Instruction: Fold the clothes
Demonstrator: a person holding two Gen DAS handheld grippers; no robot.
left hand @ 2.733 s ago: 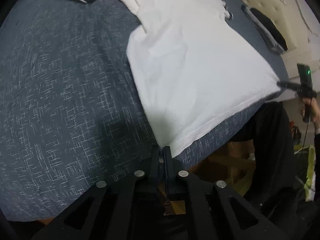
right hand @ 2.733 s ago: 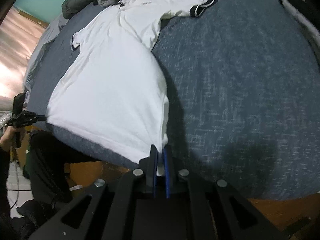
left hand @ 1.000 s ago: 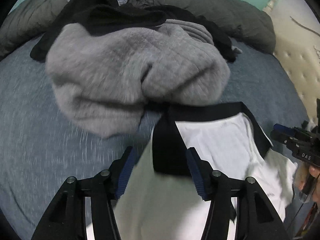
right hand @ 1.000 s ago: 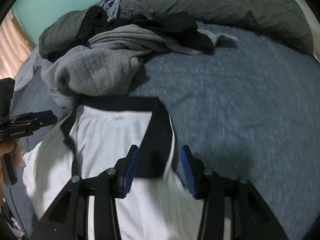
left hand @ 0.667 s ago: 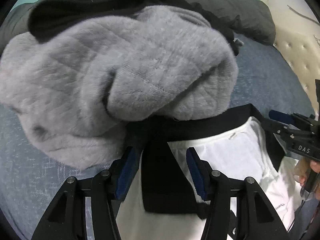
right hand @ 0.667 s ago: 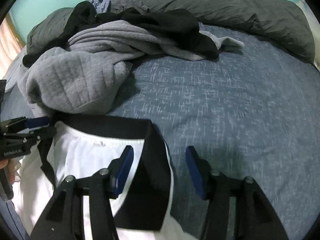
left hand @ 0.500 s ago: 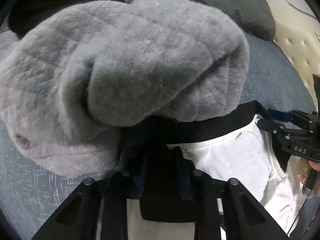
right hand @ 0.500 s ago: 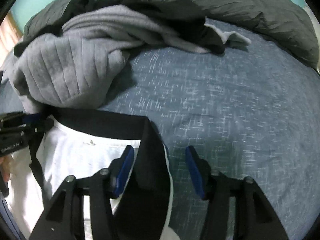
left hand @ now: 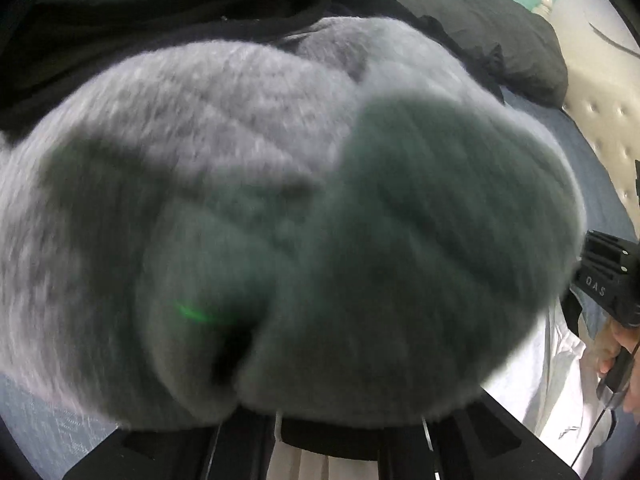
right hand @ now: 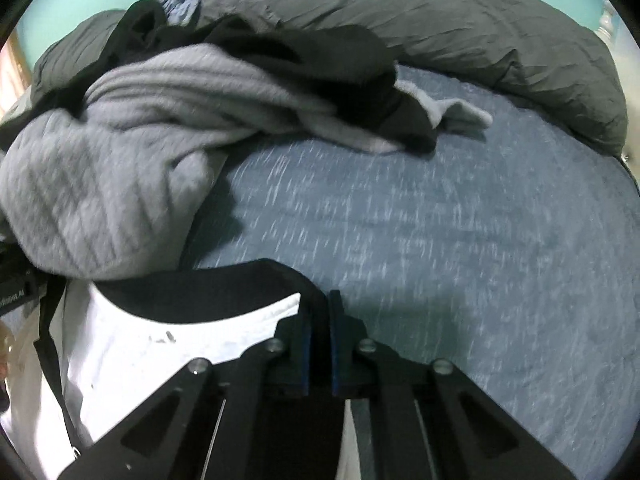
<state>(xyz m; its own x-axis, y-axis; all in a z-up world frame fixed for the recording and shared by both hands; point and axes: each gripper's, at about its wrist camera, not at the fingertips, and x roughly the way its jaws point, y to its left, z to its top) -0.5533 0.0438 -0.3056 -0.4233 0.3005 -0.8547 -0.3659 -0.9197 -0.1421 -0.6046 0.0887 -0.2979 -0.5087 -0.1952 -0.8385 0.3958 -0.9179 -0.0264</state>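
The white shirt (right hand: 160, 360) with a black band (right hand: 200, 292) lies on the blue bedspread (right hand: 440, 240). My right gripper (right hand: 318, 304) is shut on the band's right corner. In the left wrist view a grey fleece garment (left hand: 280, 200) fills the frame, blurred, and covers the fingertips of my left gripper (left hand: 326, 416). Its arms are drawn together with a strip of the black band (left hand: 328, 444) between them. White shirt cloth (left hand: 536, 380) shows at the lower right. The right gripper (left hand: 604, 276), held by a hand (left hand: 624, 344), is at the right edge.
The grey fleece (right hand: 100, 200) sits in a heap with a black garment (right hand: 320, 64), right behind the shirt's band. A dark grey duvet (right hand: 440, 40) runs along the back. A padded cream headboard (left hand: 600, 120) is at the right.
Both grippers went from the shirt's hem at the bed's edge to the black band, open, then closed on it. The left one has pushed in under the grey fleece.
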